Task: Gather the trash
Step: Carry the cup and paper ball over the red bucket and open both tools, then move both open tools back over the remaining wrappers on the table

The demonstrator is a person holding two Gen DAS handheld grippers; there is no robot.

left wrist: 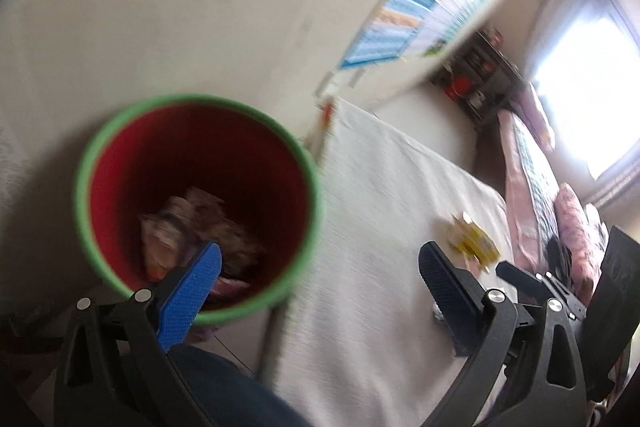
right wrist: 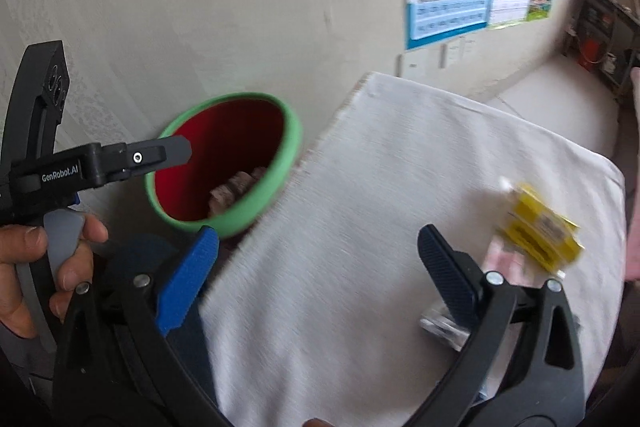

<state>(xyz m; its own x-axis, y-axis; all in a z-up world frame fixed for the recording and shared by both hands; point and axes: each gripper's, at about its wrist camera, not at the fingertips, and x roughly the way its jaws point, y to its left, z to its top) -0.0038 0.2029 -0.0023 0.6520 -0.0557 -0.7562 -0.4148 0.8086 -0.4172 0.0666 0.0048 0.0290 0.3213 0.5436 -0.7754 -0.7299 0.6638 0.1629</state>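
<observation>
Bin point(left wrist: 120, 163) — red inside, green rim — sits at centre left of the left wrist view, crumpled wrappers point(left wrist: 192, 227) at its bottom. Left gripper point(left wrist: 320, 263) gapes wide, holding nothing. Right gripper point(right wrist: 318, 247) is likewise spread and empty. Yellow packet point(right wrist: 540, 227), blurred, lies on the white cloth point(right wrist: 360, 207) at right, possibly a box.

Daylight is admitted through an overexposed window point(left wrist: 580, 91). Motion blur is noted throughout both views; fisheye bending and dark vignetting are recorded at edges.
</observation>
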